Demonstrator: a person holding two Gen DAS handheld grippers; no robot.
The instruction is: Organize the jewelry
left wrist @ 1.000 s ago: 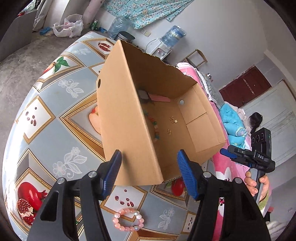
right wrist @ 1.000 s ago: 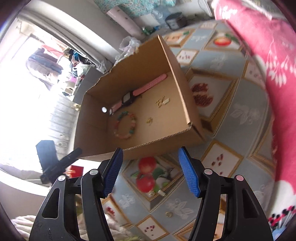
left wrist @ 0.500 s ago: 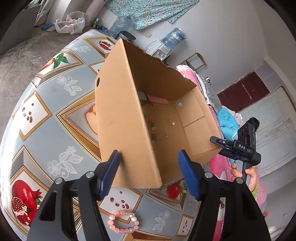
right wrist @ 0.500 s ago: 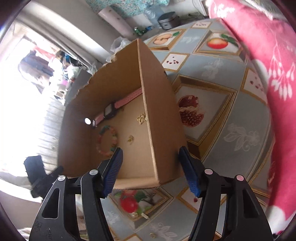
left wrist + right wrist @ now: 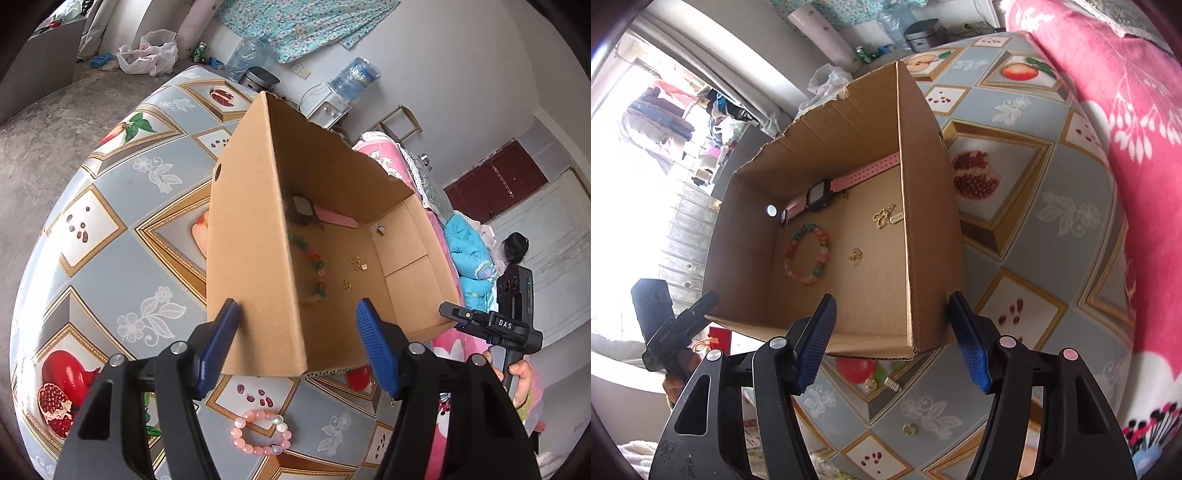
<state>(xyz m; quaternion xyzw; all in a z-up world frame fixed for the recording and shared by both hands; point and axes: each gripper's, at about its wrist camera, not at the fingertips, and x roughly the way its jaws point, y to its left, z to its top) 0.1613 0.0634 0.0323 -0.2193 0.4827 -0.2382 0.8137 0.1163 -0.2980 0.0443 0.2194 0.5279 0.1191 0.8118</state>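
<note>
While the cardboard box collects jewelry mid-frame, each open, empty gripper, left and right, straddles a corner; a pink bracelet waits on the tabletop below.

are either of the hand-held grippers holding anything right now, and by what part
Nothing is held. The left hand-held gripper and right hand-held gripper both stand open, each straddling a corner of the cardboard box without visibly clamping it.

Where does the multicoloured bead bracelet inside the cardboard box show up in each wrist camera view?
Left wrist: multicoloured bead bracelet at centre, half hidden behind the box's near wall.
Right wrist: left of centre, lying fully visible on the box floor.
Shared landmark: pink-strapped watch just beyond it.
</note>
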